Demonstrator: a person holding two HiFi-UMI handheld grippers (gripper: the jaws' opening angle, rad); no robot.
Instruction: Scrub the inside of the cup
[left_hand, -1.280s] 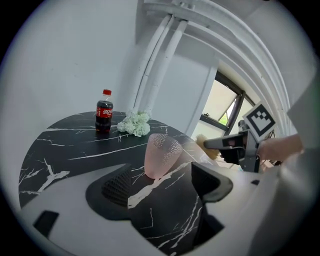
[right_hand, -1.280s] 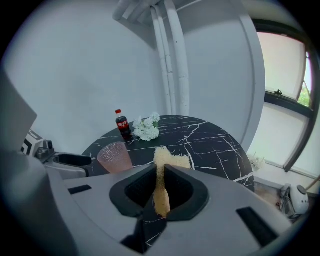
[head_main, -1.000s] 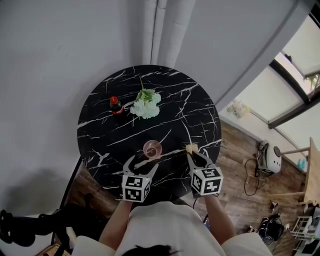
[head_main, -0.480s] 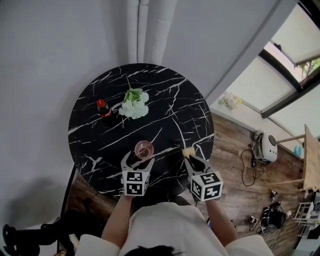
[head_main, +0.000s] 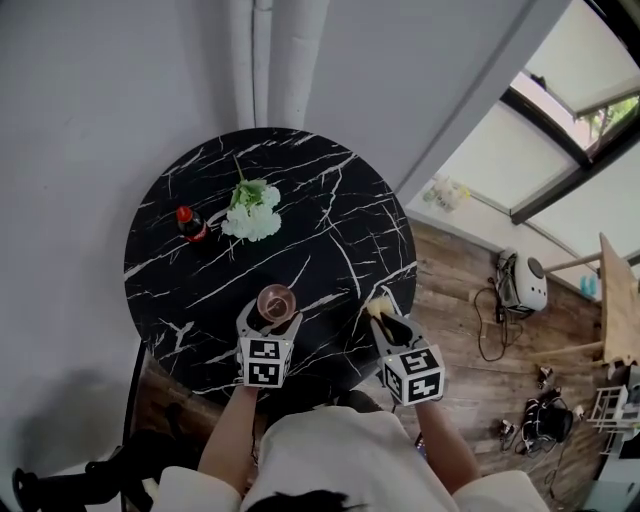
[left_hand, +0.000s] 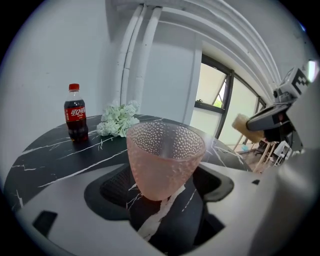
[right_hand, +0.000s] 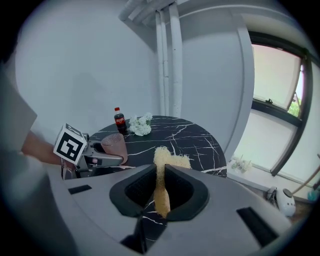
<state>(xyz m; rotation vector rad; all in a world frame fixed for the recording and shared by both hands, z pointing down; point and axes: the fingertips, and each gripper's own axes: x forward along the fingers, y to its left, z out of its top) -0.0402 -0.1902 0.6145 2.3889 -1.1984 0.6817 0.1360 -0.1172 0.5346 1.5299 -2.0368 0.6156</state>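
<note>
The pink cup (head_main: 276, 300) is set near the marble table's (head_main: 340, 215) front edge, untouched between the left gripper's (head_main: 270, 316) parted jaws. A yellow sponge (head_main: 378, 305) is clamped by the right gripper (head_main: 386, 319) at the rim.

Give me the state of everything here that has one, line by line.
Cup: upright, empty.
Left tool: open, jaws either side of the cup.
Right tool: shut on the scrubber.
Scrubber: clamped, sticking out past the jaws.
Cola bottle: upright, capped.
Flowers: lying flat.
</note>
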